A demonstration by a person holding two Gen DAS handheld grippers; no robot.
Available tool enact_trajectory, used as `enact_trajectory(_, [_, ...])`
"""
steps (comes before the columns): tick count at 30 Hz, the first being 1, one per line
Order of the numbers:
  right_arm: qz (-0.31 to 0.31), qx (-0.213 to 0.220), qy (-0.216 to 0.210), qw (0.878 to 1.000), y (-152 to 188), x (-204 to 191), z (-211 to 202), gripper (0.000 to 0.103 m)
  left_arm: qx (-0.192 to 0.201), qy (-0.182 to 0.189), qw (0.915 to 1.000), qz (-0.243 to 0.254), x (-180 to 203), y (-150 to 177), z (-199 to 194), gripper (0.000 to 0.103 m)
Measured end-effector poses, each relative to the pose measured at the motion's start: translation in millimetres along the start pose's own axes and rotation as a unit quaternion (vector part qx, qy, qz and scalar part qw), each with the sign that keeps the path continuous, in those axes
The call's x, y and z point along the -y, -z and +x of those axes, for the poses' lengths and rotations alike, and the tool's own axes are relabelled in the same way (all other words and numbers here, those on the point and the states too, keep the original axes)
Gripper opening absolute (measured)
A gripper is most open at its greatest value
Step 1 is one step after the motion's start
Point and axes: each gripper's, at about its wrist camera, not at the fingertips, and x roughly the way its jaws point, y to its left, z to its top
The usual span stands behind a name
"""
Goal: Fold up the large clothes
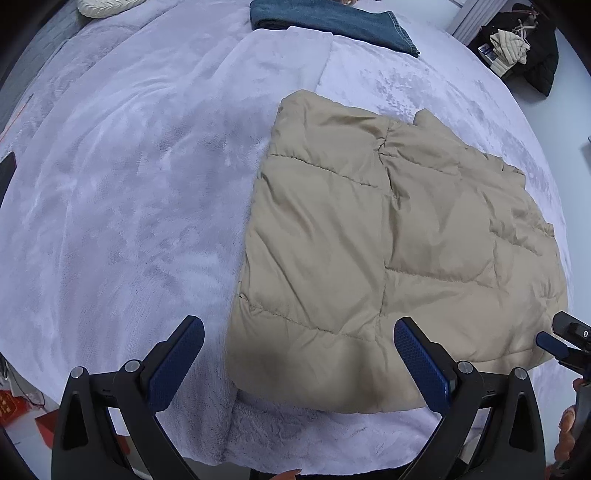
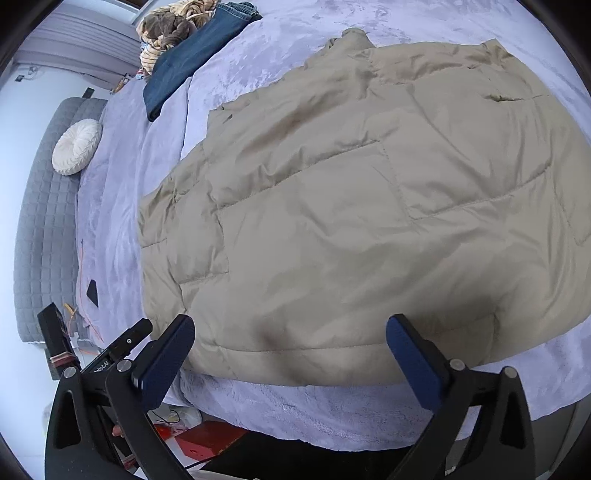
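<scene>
A beige quilted puffer jacket (image 1: 388,251) lies flat on a lavender plush bed cover (image 1: 129,192), near its front edge. My left gripper (image 1: 299,350) is open and empty, held above the jacket's near left corner. My right gripper (image 2: 291,354) is open and empty, held above the jacket's (image 2: 369,206) near hem. The right gripper's tip (image 1: 554,343) shows at the right edge of the left wrist view. The left gripper's tip (image 2: 129,339) shows at the lower left of the right wrist view.
Folded blue jeans (image 1: 332,22) lie at the far side of the bed, also in the right wrist view (image 2: 192,55). A round cream cushion (image 2: 75,146) rests by the grey quilted headboard (image 2: 40,229). Red boxes (image 2: 207,439) sit on the floor below the bed edge. Dark clothes (image 1: 524,51) are piled beyond the bed.
</scene>
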Motion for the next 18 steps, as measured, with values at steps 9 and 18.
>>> enact_trajectory(9, [0.006,-0.031,0.014,0.999,-5,-15,30,0.103,-0.009,0.019,0.9998,-0.004,-24,-14,19,0.103])
enact_trajectory(18, [0.010,-0.042,0.028,0.999,-9,-20,45,0.103,-0.026,0.107,0.9939,0.000,-47,-33,34,0.103])
